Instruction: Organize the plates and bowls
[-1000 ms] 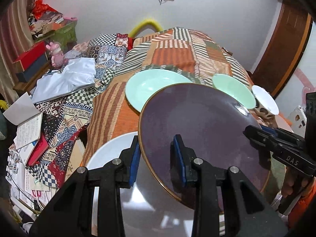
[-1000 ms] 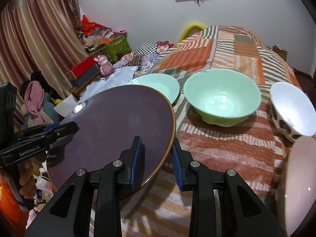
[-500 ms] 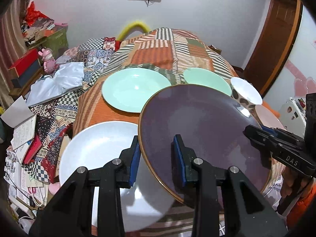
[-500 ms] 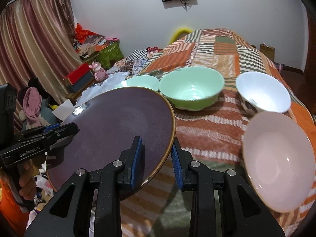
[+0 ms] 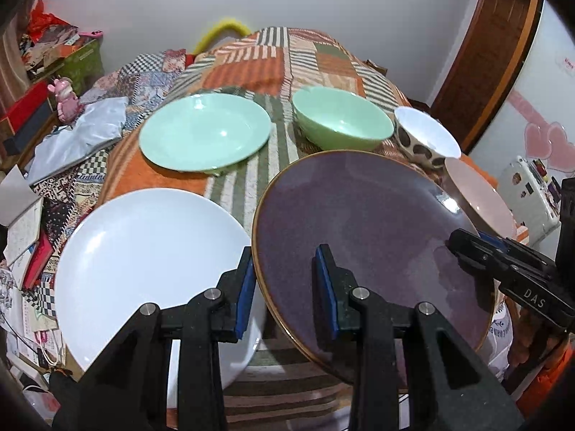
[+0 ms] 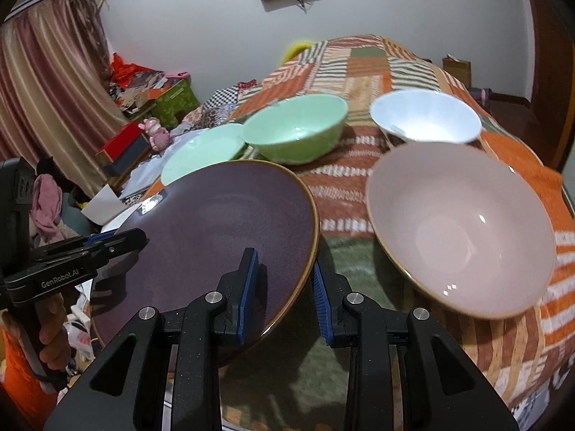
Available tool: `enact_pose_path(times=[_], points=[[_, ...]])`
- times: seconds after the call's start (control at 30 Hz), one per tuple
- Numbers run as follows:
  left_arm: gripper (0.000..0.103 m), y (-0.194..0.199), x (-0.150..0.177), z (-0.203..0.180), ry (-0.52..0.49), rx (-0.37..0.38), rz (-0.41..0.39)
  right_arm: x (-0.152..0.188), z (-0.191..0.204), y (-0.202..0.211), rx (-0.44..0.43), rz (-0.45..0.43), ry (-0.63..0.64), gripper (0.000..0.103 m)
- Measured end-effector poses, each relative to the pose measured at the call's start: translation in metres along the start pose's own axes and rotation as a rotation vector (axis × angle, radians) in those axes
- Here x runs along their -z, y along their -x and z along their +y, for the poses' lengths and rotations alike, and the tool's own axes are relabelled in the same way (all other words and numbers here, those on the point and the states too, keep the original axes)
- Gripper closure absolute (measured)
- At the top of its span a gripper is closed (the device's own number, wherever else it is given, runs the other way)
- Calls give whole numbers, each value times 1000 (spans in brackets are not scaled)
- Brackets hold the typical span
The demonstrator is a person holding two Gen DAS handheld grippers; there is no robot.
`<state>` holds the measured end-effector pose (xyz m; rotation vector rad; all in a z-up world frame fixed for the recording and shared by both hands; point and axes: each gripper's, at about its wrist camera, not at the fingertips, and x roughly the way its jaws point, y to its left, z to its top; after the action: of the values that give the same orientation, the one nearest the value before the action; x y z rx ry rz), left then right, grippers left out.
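A dark purple plate [image 5: 370,237] with a gold rim hangs tilted above the near end of the quilted bed [image 5: 251,61]. My left gripper [image 5: 285,287] is shut on its left rim, and my right gripper [image 6: 285,287] is shut on the opposite rim of the plate [image 6: 215,240]. A white plate [image 5: 143,262] lies just left of it, partly under its edge. Farther back lie a mint green plate [image 5: 205,131], a green bowl [image 5: 341,118] and a white spotted bowl [image 5: 427,133]. A pink bowl [image 6: 460,226] sits close on the right.
Books, papers and patterned cloth [image 5: 32,222] pile up along the bed's left side, with a pink toy [image 5: 64,98] and boxes behind. A curtain [image 6: 43,82] hangs at the left. A wooden door [image 5: 485,54] stands at the right. A hand [image 6: 50,327] grips the left tool.
Both grippers have carried the purple plate back toward the bed's near end. The white plate and the pink bowl have come fully into view, and the green dishes look farther off.
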<state>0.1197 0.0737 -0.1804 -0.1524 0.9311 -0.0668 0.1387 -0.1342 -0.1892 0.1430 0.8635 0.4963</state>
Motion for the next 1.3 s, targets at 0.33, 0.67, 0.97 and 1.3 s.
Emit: enact_pose_path(times=[0.33, 0.67, 0.97, 1.3], points=[[70, -23, 4, -5, 10, 15, 49, 10, -10, -3, 30, 16, -27, 76], [70, -42, 0, -11, -8, 12, 71, 12, -20, -7, 64, 23, -75, 76], [70, -56, 1, -11, -13, 7, 95, 12, -22, -10, 74, 27, -80, 76], [70, -48, 0, -13, -19, -4, 74, 9, -23, -5, 63, 42, -84, 74]])
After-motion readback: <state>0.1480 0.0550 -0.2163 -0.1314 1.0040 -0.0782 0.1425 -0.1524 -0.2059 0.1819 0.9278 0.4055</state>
